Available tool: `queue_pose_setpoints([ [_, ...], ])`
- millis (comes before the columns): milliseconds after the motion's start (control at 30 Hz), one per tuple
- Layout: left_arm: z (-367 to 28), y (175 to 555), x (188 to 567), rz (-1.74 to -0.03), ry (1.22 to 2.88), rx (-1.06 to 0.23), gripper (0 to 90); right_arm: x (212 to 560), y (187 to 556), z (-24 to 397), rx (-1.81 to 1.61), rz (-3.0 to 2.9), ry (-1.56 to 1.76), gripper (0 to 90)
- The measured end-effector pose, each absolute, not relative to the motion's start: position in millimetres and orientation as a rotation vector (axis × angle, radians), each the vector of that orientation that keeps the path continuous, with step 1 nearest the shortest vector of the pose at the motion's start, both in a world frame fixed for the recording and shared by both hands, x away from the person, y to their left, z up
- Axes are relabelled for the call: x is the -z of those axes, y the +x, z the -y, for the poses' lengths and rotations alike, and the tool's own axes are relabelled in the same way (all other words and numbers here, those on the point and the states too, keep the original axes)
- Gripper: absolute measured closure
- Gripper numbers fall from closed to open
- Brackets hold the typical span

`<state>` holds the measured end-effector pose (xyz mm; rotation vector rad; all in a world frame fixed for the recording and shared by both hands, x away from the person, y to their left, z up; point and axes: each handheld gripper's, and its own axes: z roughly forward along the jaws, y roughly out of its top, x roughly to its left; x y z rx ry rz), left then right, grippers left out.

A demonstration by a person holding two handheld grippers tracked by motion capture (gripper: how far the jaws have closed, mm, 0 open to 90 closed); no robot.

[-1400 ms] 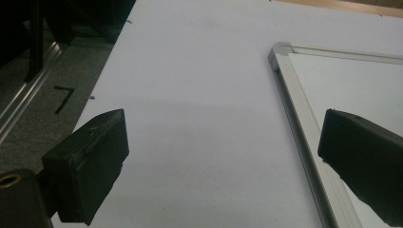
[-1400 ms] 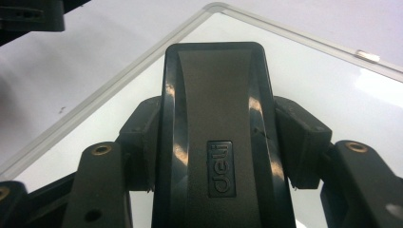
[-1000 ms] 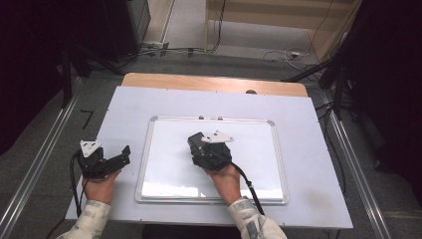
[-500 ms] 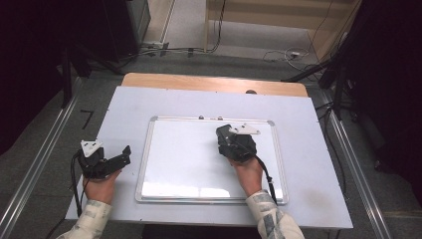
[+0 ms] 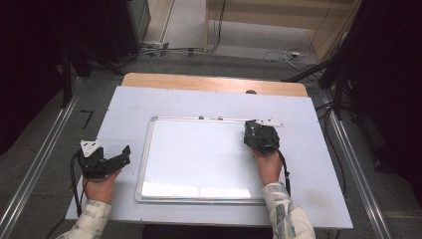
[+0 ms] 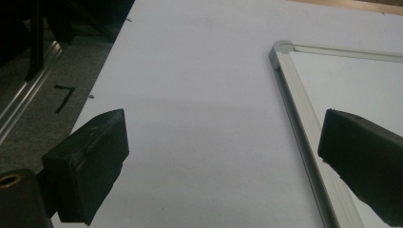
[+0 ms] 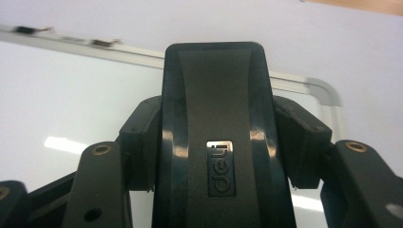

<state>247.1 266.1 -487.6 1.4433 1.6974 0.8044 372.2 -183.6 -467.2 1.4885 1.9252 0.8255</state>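
The right gripper (image 5: 259,133) is squeezing a black eraser (image 7: 214,137) and resting it on the whiteboard (image 5: 194,159) near the top right corner. The left gripper (image 5: 115,158) is waiting with jaws wide apart, just beside the board's left edge.

Black grippers (image 5: 115,159), brass screws, trailing cables, pale patterned sleeves (image 5: 286,214)

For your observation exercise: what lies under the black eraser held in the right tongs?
The whiteboard lies under the eraser, near its top right corner. The patch beneath the eraser is covered, so any marks there stay hidden.
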Motion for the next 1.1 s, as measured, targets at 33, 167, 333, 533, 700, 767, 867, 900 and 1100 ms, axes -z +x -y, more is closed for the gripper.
queue_pose_setpoints([
  [33,-266,247,488,-1.698,1.443,-0.804,3.3,468,375,188,-0.819,-1.912,1.513,38.7],
  [167,-266,247,488,-1.698,1.443,-0.805,3.3,472,385,205,-0.801,-1.871,1.593,38.7],
  [333,-266,247,488,-1.699,1.443,-0.805,3.3,476,392,213,-0.761,-1.851,1.629,38.6],
  [533,-267,247,488,-1.700,1.440,-0.805,3.3,486,399,219,-0.750,-1.850,1.678,38.5],
  [700,-267,247,488,-1.700,1.443,-0.806,3.3,482,395,223,-0.820,-1.844,1.671,33.0],
  [767,-267,247,488,-1.699,1.443,-0.806,3.3,479,391,225,-0.851,-1.840,1.661,31.1],
  [867,-267,246,487,-1.700,1.440,-0.808,3.3,475,382,230,-0.897,-1.848,1.641,27.6],
  [900,-267,246,487,-1.700,1.440,-0.809,3.3,474,378,233,-0.912,-1.850,1.635,27.0],
  [1100,-267,246,487,-1.704,1.439,-0.809,3.3,470,350,258,-0.977,-1.881,1.595,23.7],
])
